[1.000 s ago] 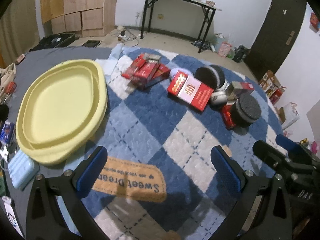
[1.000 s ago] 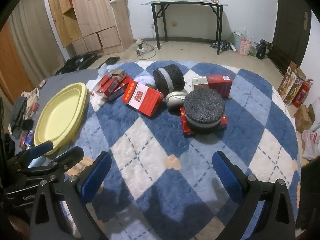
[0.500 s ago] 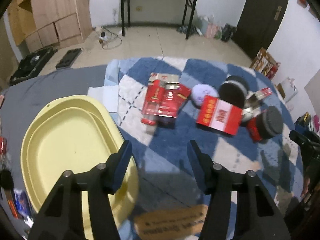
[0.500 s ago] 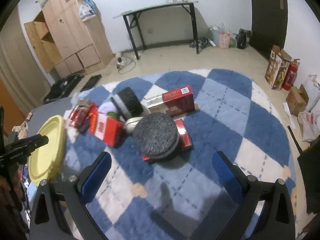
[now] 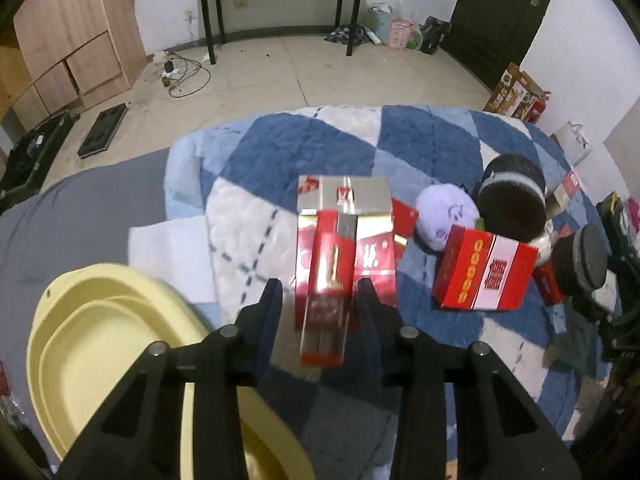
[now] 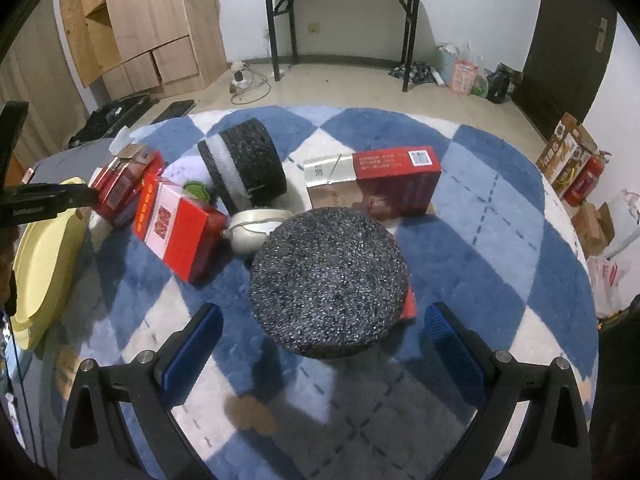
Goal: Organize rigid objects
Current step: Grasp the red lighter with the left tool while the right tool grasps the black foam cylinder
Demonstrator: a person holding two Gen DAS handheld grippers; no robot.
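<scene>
My left gripper [image 5: 318, 296] hangs over a pile of red boxes [image 5: 376, 256] on the blue-and-white checked rug. A slim red box [image 5: 326, 280] lies between its fingers; the jaws are closing and a small gap still shows on the left side. A stacked yellow tray [image 5: 100, 344] lies at lower left. My right gripper [image 6: 320, 340] stands wide open just in front of a dark speckled round disc [image 6: 328, 280], which rests on a flat red box. The pads do not touch it.
Around the disc lie a red-and-white box [image 6: 176, 228], a white rounded object [image 6: 252, 228], a second dark cylinder [image 6: 248, 164] on its side, a long red carton [image 6: 384, 184] and a purple plush ball [image 5: 444, 216]. Beyond the rug are a black table and wooden cabinets.
The left gripper has moved across from the yellow tray to the red boxes and its jaws have narrowed around the slim box. The right gripper has closed in on the dark disc.
</scene>
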